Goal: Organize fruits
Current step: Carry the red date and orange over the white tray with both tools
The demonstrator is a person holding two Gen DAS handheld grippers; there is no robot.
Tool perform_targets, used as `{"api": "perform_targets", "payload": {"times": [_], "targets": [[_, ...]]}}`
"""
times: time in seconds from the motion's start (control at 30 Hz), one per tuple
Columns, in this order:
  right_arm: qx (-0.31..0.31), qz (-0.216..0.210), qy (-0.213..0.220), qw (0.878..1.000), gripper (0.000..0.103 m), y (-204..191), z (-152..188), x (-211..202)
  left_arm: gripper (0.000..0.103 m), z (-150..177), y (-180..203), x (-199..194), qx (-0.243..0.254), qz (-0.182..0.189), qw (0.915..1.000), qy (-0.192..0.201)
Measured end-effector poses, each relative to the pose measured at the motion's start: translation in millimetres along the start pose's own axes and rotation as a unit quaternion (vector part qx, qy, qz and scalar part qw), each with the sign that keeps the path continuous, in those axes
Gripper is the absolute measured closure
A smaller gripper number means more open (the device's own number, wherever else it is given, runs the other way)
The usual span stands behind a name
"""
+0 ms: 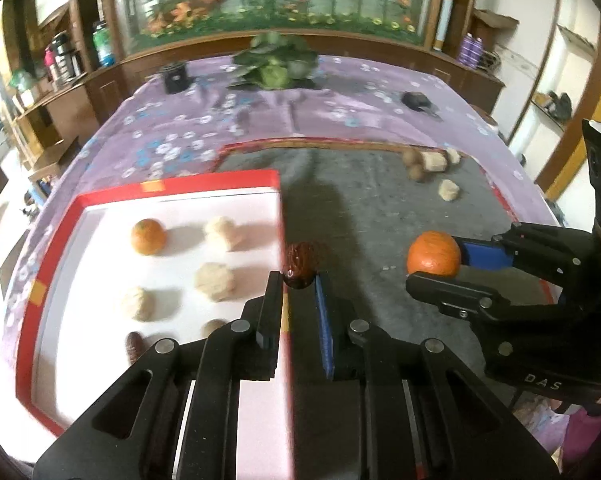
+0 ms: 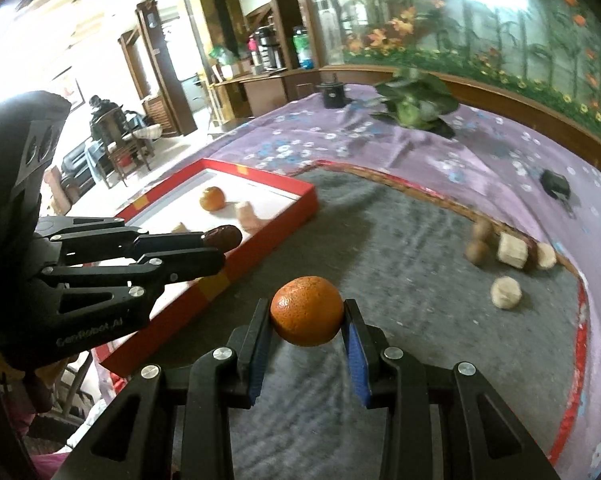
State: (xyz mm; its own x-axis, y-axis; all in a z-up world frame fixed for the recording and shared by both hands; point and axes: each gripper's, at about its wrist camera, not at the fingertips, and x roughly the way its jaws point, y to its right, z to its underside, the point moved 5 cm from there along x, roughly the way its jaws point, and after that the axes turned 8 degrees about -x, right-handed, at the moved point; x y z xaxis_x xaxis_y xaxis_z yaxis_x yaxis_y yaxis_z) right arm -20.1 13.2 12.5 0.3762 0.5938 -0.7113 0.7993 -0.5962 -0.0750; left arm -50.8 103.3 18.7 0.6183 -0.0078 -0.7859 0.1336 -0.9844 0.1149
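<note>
My left gripper (image 1: 299, 276) is shut on a dark red-brown date (image 1: 299, 266), held above the right rim of the red tray (image 1: 204, 184); it also shows in the right wrist view (image 2: 214, 248) with the date (image 2: 224, 236). My right gripper (image 2: 306, 312) is shut on an orange (image 2: 307, 310), held above the grey mat (image 2: 400, 240); the left wrist view shows it (image 1: 434, 270) with the orange (image 1: 433, 254). The tray's white floor holds another orange (image 1: 148, 236), several pale lumpy fruits (image 1: 214, 280) and a dark date (image 1: 133, 346).
Several brown and pale fruits (image 2: 504, 252) lie at the mat's far right, one pale piece (image 2: 505, 292) apart. On the purple flowered cloth stand a leafy plant (image 1: 276, 60), a black jar (image 1: 175, 76) and a small dark object (image 1: 418, 102). Shelves surround the table.
</note>
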Motion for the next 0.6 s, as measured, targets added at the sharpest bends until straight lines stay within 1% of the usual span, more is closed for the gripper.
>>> {"api": "perform_targets", "payload": {"times": [0.37,0.6], "targets": [[-0.040,-0.027,-0.006,0.999,0.069,-38.9,-25.6,22.2,0.088,2.2,-49.7,-13.6,-0.042,-0.032,0.9986,0.010],[-0.059,-0.042,-0.011,0.997,0.069,-56.5,-40.1,36.1,0.088,1.0,-89.5,-15.8,-0.079,-0.055,0.9952,0.014]]}}
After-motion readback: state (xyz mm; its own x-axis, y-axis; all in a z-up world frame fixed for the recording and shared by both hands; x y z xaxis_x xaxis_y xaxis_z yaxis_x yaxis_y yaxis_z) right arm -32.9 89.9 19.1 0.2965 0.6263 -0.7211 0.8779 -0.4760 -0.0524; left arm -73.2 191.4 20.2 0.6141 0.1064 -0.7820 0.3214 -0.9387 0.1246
